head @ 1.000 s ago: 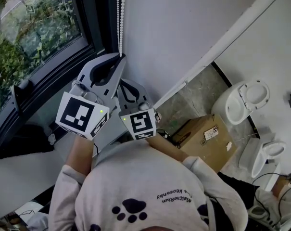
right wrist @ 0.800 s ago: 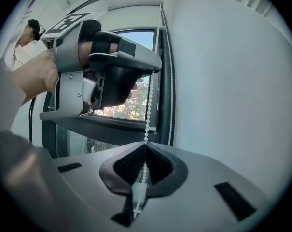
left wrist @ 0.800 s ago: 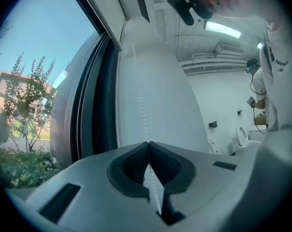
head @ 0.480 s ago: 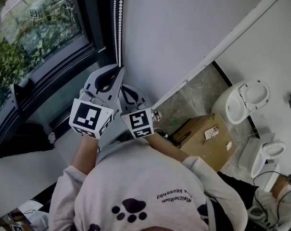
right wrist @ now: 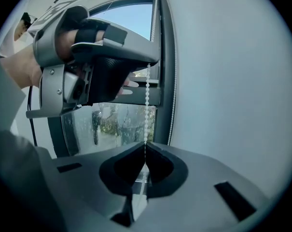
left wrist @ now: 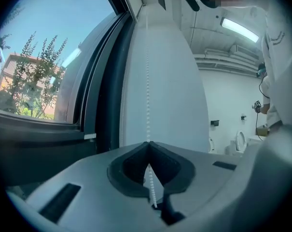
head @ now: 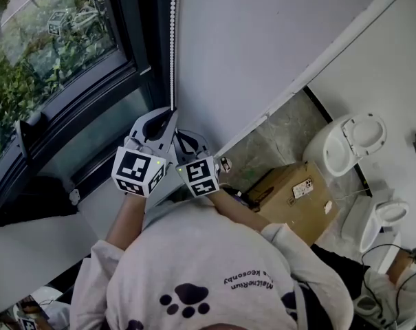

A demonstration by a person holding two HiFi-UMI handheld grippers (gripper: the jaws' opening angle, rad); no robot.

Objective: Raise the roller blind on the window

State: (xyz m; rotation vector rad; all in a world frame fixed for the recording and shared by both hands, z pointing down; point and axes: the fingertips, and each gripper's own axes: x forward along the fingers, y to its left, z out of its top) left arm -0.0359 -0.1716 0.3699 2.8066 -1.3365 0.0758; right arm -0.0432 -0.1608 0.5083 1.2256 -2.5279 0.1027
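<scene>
The bead chain (left wrist: 147, 91) is pinched by the left gripper (left wrist: 148, 144) and, just below it, by the right gripper (right wrist: 145, 145).

Shirt print (head: 252, 281) upside down, not legible

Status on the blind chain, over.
Left gripper shut on bead chain. Right gripper shut on it just below. Nothing blocking it.

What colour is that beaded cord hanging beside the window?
White. The beaded pull cord shows best in the right gripper view.
</scene>
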